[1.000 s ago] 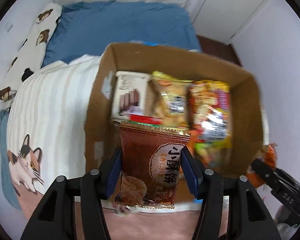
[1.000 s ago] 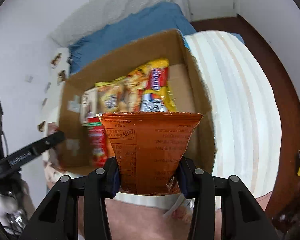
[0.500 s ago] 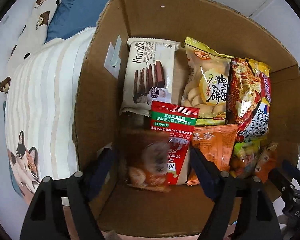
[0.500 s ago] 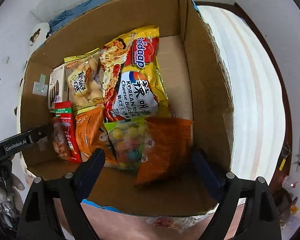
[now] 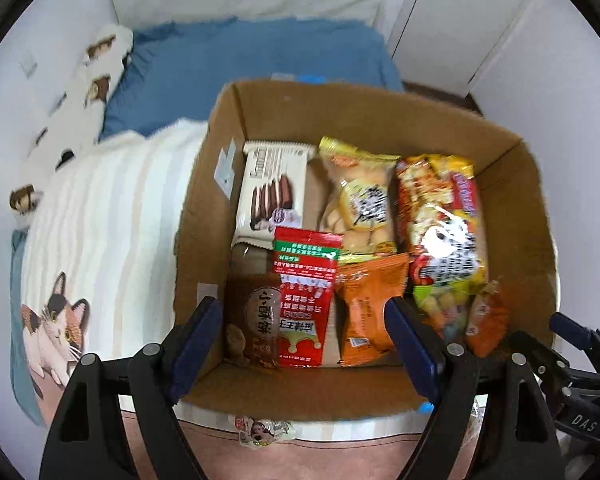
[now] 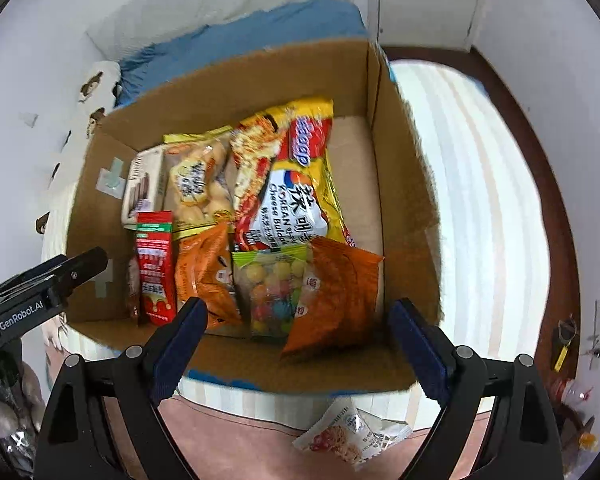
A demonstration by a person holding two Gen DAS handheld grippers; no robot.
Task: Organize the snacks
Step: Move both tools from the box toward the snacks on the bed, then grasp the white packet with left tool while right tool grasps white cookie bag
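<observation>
Snacks [image 6: 284,216] boxed; stray packet [image 6: 350,434] outside

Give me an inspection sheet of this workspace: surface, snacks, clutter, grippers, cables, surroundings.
Surface: cream striped bedspread with a cat print.
Job's things: brown cardboard box holding snack packets, among them a brown biscuit packet at its left wall and an orange crinkled packet to the right.
Clutter: white snack packet lying outside the box.
Grippers: left gripper and right gripper open, jaws just opened, nothing between the pads.
Cables: nothing seen.
Surroundings: blue pillow, white walls, white door.
</observation>
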